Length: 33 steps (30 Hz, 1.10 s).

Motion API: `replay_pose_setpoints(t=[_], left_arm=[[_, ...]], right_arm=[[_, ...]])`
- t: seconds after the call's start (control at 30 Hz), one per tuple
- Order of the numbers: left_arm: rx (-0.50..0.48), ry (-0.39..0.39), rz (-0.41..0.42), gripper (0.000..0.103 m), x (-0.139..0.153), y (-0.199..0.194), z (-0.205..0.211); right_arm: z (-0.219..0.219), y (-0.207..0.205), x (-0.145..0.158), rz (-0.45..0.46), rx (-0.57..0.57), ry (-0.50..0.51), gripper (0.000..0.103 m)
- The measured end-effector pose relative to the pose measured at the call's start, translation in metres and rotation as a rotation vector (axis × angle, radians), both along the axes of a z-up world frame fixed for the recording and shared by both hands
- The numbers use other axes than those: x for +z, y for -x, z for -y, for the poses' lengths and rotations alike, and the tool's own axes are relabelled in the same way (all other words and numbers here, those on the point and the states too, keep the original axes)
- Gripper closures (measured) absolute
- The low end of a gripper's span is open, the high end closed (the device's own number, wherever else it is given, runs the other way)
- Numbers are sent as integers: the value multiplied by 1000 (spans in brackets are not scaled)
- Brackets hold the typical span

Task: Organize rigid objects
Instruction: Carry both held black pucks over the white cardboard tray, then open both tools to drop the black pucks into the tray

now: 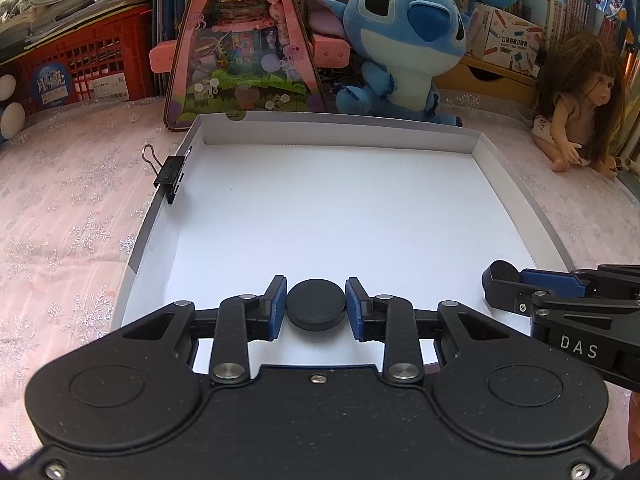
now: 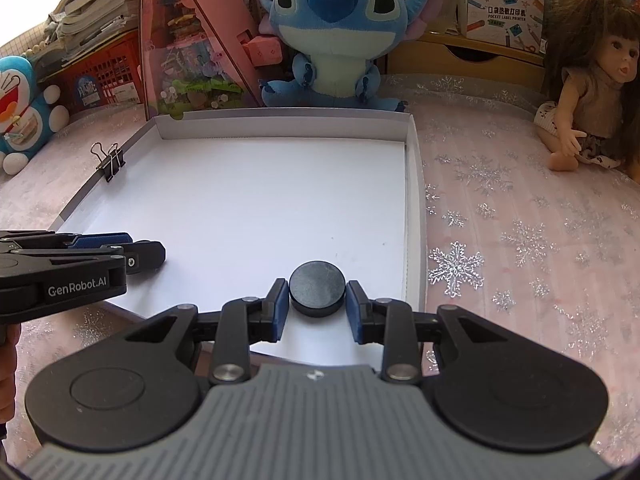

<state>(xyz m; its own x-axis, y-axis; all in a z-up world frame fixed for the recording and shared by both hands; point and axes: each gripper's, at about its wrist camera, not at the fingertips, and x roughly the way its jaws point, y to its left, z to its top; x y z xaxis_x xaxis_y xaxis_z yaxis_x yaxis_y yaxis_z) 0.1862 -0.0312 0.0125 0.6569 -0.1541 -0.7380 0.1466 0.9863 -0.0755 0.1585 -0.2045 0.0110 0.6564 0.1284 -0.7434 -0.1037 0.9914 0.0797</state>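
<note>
1. Far left: a binder clip (image 1: pixel 170 178) is being carried on the left wall of the white tray (image 1: pixel 340 128), clamped over the rim.
2. Left gripper (image 1: pixel 316 306): it is being held low over the near part of the tray. Its blue pads are being pressed against both sides of the left disc (image 1: pixel 316 300), so the claw is judged to be clenched on it.
3. Right gripper (image 2: pixel 317 300): it is being held near the tray's right wall, by the near edge. The right disc (image 2: pixel 317 284) is being pinched at the very fingertips.
4. Whether either disc is being rested on the tray floor or kept just above it cannot be told.
5. Progress, as a judgement: both discs are being brought inside the tray, but neither is being let go yet. Setting down and release are being left to do. No other loose pieces are being seen on the tablecloth (image 2: pixel 500 220).
</note>
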Motion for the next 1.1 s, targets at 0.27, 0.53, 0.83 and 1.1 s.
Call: replay_pose_setpoints(t=[0.27,0.53,0.83,1.1], left_arm=[[-2,0,0,73,0,1,1],[-9,0,31,58,8,10,1],[-21,24,111,31,27,42,-4],[-52,25,174,25,33,80,-6]], right_arm=[[1,2,2,20,5,-10,62],[1,11,12,63,8,-1,46],[2,37,22,134,21,36,40],[4,65,28,194,23,23,31]])
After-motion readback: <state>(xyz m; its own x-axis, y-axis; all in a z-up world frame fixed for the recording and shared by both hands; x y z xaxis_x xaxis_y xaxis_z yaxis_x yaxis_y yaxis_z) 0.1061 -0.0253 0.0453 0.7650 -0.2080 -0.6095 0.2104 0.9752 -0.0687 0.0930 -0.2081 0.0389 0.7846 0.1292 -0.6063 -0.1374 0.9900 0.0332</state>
